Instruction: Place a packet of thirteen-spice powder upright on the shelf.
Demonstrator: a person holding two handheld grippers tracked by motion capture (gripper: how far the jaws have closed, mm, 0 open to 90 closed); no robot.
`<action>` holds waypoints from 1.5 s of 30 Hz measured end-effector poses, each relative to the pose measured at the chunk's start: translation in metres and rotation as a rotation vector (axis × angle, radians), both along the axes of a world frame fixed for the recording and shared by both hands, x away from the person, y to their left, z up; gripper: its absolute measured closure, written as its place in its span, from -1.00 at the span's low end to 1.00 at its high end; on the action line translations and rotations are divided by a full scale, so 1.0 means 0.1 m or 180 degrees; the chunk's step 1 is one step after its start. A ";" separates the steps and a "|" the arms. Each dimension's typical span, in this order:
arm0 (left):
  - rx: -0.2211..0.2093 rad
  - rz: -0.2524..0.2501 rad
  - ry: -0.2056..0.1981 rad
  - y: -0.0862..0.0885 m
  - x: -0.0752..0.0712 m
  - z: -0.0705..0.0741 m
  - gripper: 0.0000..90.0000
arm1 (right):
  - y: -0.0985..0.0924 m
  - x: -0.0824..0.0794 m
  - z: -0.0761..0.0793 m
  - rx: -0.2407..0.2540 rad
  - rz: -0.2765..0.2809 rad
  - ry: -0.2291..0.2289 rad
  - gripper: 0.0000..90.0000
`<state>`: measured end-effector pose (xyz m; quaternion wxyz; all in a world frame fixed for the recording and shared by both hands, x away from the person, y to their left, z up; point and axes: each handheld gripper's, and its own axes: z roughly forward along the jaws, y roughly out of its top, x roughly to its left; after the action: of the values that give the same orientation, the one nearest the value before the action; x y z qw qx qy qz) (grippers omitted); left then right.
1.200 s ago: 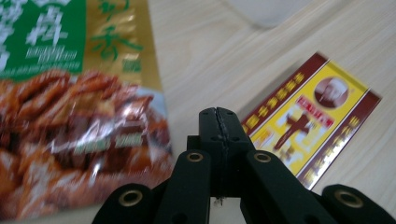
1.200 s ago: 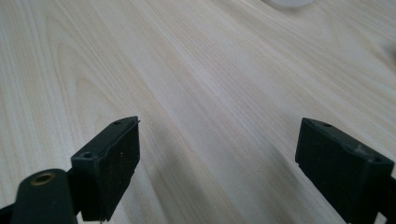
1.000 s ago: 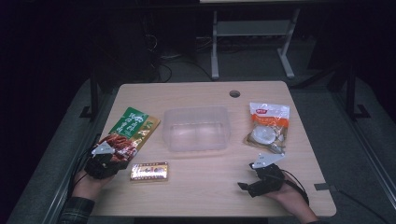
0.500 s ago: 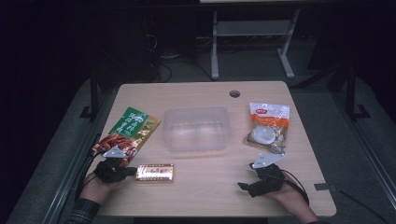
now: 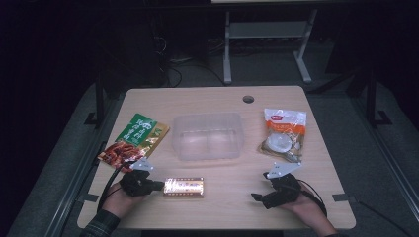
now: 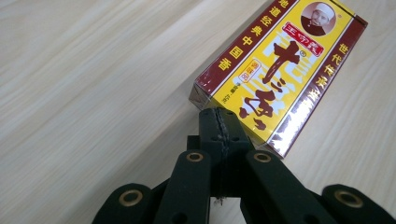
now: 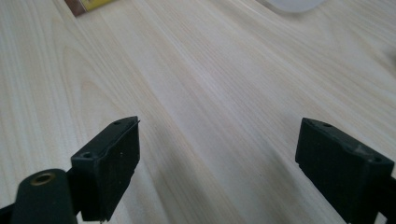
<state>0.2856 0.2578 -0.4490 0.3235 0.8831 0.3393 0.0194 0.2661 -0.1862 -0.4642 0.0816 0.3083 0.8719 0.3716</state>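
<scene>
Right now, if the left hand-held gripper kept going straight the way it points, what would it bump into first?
The yellow and maroon box. The left hand-held gripper, jaws shut, points right at the box's near end and looks to be already touching it, though real contact is hard to judge.

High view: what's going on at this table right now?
A person sits at a wooden table with a gripper in each hand. The left gripper, its jaws shut together, has its tip against the end of a yellow and red box lying flat near the front edge; it is pressing on the box, not gripping it. The right gripper rests on the table with its jaws open and nothing between them. A clear plastic tub stands in the middle, with a green packet to its left and a white and orange bag to its right.
</scene>
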 end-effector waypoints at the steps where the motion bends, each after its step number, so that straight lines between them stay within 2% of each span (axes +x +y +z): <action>1: 0.0015 -0.0051 -0.0004 -0.04 0.00 0.00 1.00 | 0.00 0.00 0.00 0.0006 0.0012 0.0002 -0.71; 6: 0.0012 -0.0221 -0.0018 -0.27 0.03 0.00 1.00 | 0.03 -0.02 0.02 0.0048 0.0120 -0.0012 -0.71; 8: 0.0055 -0.0352 -0.0028 -0.35 0.05 0.00 1.00 | 0.04 -0.03 0.02 0.0069 0.0163 -0.0010 -0.74; 9: 0.0025 -0.0348 -0.0009 -0.40 0.05 0.00 1.00 | 0.05 -0.03 0.03 0.0084 0.0177 -0.0009 -0.74; 16: 0.0013 -0.0581 -0.0053 -0.70 0.06 -0.02 1.00 | 0.11 -0.08 0.07 0.0176 0.0330 -0.0060 -0.76; 22: 0.0004 -0.0671 -0.0090 -0.90 0.07 -0.02 1.00 | 0.18 -0.11 0.10 0.0171 0.0439 -0.0067 -0.78; 23: 0.0056 -0.0723 -0.0122 -0.89 0.07 0.00 1.00 | 0.19 -0.11 0.10 0.0169 0.0453 -0.0066 -0.78; 24: 0.0006 -0.0679 -0.0120 -0.88 0.06 0.00 1.00 | 0.20 -0.11 0.12 0.0179 0.0480 -0.0068 -0.78; 25: 0.0029 -0.0680 -0.0146 -0.85 0.07 0.01 1.00 | 0.21 -0.12 0.13 0.0190 0.0504 -0.0059 -0.78; 29: -0.0032 -0.0563 -0.0197 -0.69 0.09 0.05 0.99 | 0.31 -0.09 0.15 0.0138 0.0625 -0.0039 -0.76; 30: -0.0059 -0.0504 -0.0196 -0.65 0.09 0.04 0.92 | 0.34 -0.08 0.16 0.0117 0.0663 -0.0050 -0.75; 32: -0.0050 -0.0488 -0.0229 -0.56 0.10 0.05 0.83 | 0.41 -0.07 0.17 0.0094 0.0715 -0.0048 -0.75; 36: -0.0054 -0.0448 -0.0323 -0.39 0.09 0.05 0.50 | 0.53 -0.02 0.16 0.0016 0.0841 -0.0080 -0.74; 39: -0.0087 -0.0425 -0.0386 -0.28 0.09 0.06 0.25 | 0.62 0.03 0.13 -0.0013 0.0930 -0.0032 -0.71; 41: -0.0115 -0.0390 -0.0448 -0.23 0.09 0.07 0.06 | 0.67 0.06 0.11 -0.0030 0.1017 -0.0031 -0.70; 45: -0.0216 -0.0301 -0.0484 -0.18 0.11 0.06 -0.14 | 0.79 0.11 0.06 -0.0151 0.1146 -0.0045 -0.69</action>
<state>0.2963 0.2400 -0.4434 0.3786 0.8826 0.2722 0.0596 0.2767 -0.1071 -0.4587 0.0272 0.1426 0.9209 0.3617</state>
